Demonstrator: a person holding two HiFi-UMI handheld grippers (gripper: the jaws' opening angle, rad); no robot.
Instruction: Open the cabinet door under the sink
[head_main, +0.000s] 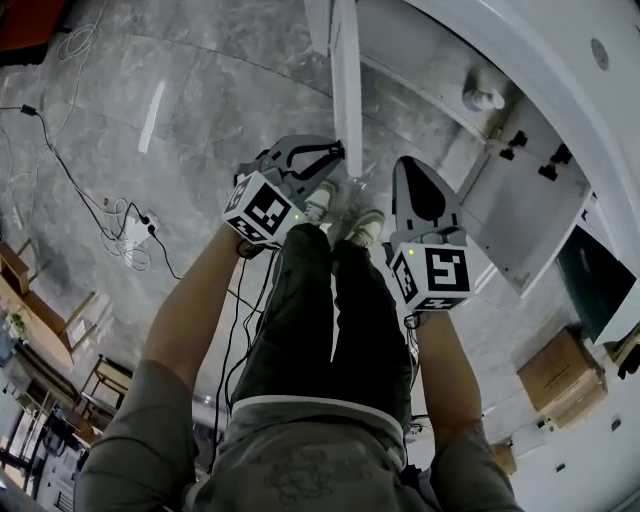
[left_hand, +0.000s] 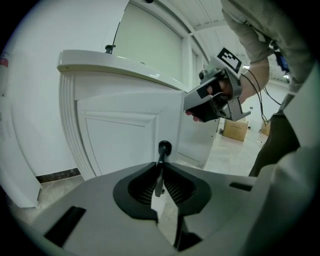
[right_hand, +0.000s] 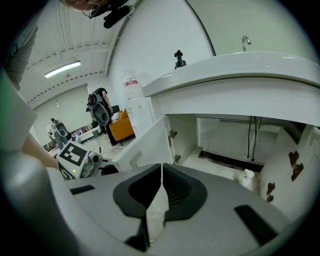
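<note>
The left tongs (left_hand: 161, 167) are clamped on the stem of the black knob (left_hand: 164, 147) of the white cabinet door (left_hand: 120, 135). That door stands swung out from the cabinet (right_hand: 225, 137) under the sink (right_hand: 235, 70). The right tongs (right_hand: 161, 167) are closed on nothing and point into the open cabinet, with the door off to their left, clear of them.

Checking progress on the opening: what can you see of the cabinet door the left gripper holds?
The door is white and looks like painted wood, with a recessed panel framed by moulding. It stands upright, swung open from the cabinet. The left gripper is clamped on its black knob.
</note>
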